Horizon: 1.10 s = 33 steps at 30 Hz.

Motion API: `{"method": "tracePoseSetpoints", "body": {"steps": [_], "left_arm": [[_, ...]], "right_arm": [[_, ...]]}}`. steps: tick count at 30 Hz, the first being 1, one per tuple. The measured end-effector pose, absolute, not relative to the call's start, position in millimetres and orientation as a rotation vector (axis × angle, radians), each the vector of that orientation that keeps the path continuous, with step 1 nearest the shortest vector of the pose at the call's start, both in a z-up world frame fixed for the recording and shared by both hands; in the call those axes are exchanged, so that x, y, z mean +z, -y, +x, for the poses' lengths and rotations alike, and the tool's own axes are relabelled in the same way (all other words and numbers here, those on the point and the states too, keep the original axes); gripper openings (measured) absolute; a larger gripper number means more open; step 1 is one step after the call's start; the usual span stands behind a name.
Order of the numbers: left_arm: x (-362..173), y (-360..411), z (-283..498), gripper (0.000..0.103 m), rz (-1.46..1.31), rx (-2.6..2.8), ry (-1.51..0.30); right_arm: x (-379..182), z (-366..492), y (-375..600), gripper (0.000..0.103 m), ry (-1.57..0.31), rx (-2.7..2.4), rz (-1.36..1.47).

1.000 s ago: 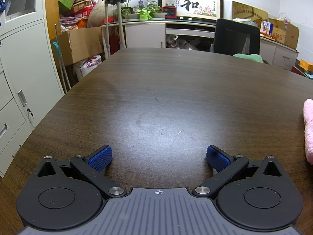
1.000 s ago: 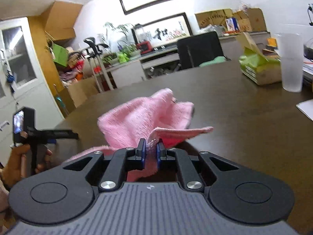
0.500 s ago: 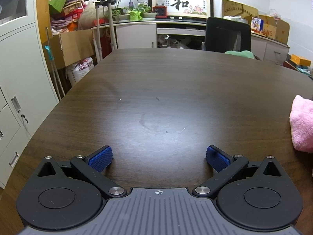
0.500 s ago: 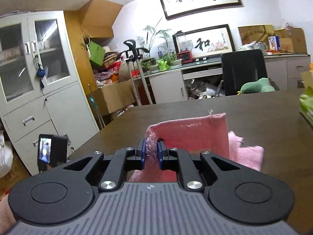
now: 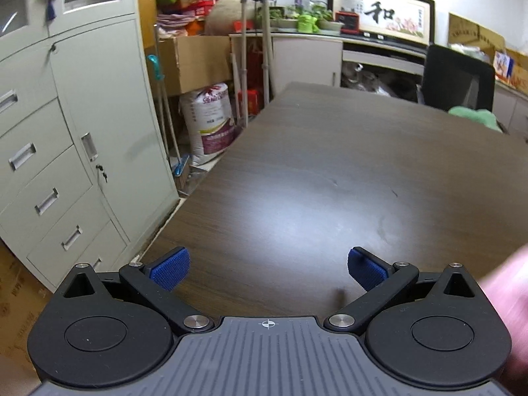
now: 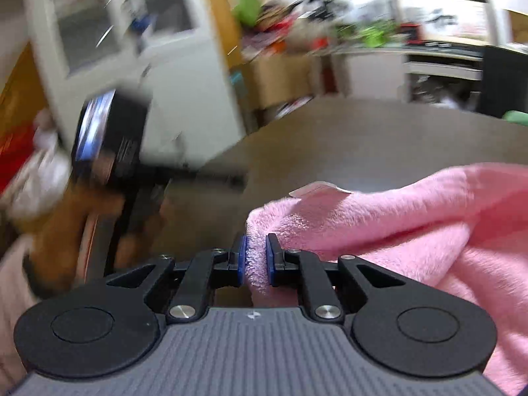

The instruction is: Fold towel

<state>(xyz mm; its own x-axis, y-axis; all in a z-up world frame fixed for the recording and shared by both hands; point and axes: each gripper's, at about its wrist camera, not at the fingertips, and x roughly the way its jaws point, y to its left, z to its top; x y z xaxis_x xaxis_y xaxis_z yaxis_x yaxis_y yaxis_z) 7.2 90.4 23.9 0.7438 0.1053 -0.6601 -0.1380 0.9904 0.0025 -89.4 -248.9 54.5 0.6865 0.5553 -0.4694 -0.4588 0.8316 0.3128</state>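
My right gripper (image 6: pixel 255 260) is shut on an edge of the pink towel (image 6: pixel 412 231), which spreads to the right of the fingers with a small white label on its upper edge. The view is motion-blurred. My left gripper (image 5: pixel 268 269) is open and empty, low over the dark wooden table (image 5: pixel 346 181) near its left edge. A blurred pink patch at the far right of the left wrist view (image 5: pixel 508 283) looks like the towel. The left gripper's body and the hand holding it show blurred at the left of the right wrist view (image 6: pixel 105 132).
Grey metal cabinets with drawers (image 5: pixel 66 165) stand left of the table. A sack (image 5: pixel 211 122), cardboard boxes and crutches stand behind the table's far left corner. A black chair (image 5: pixel 458 82) sits at the far side, with a green cloth (image 5: pixel 475 117) beside it.
My right gripper swung left with the towel, bringing the towel's edge close to the left gripper. My left gripper turned left toward the cabinets and stayed open.
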Motion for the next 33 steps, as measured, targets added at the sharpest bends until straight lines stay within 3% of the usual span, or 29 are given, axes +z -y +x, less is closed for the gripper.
{"method": "tracePoseSetpoints", "body": {"steps": [2, 4, 5, 12, 21, 30, 33], "left_arm": [[26.6, -87.2, 6.7, 0.103, -0.042, 0.107, -0.717], [30.6, -79.1, 1.4, 0.103, -0.022, 0.051, -0.702], [31.0, -77.4, -0.7, 0.103, -0.017, 0.037, -0.697], [36.9, -53.7, -17.7, 0.103, 0.051, -0.171, -0.644], [18.1, -5.2, -38.5, 0.103, 0.240, -0.382, -0.576], [1.1, 7.3, -39.7, 0.103, 0.268, -0.442, -0.624], [2.4, 0.6, -38.3, 0.103, 0.232, -0.472, -0.654]], "right_arm": [[53.9, -95.7, 252.6, 0.022, -0.588, 0.579, 0.176], [53.2, -101.9, 256.4, 0.042, -0.594, 0.587, 0.177], [52.9, -105.0, 258.2, 0.046, -0.597, 0.591, 0.177], [50.6, -126.8, 271.2, 0.047, -0.618, 0.618, 0.179], [52.4, -173.8, 331.7, 0.057, -0.648, 0.393, 0.173], [42.0, -196.8, 342.9, 0.059, -0.689, 0.346, 0.177], [39.6, -200.6, 342.1, 0.064, -0.694, 0.344, 0.173]]}}
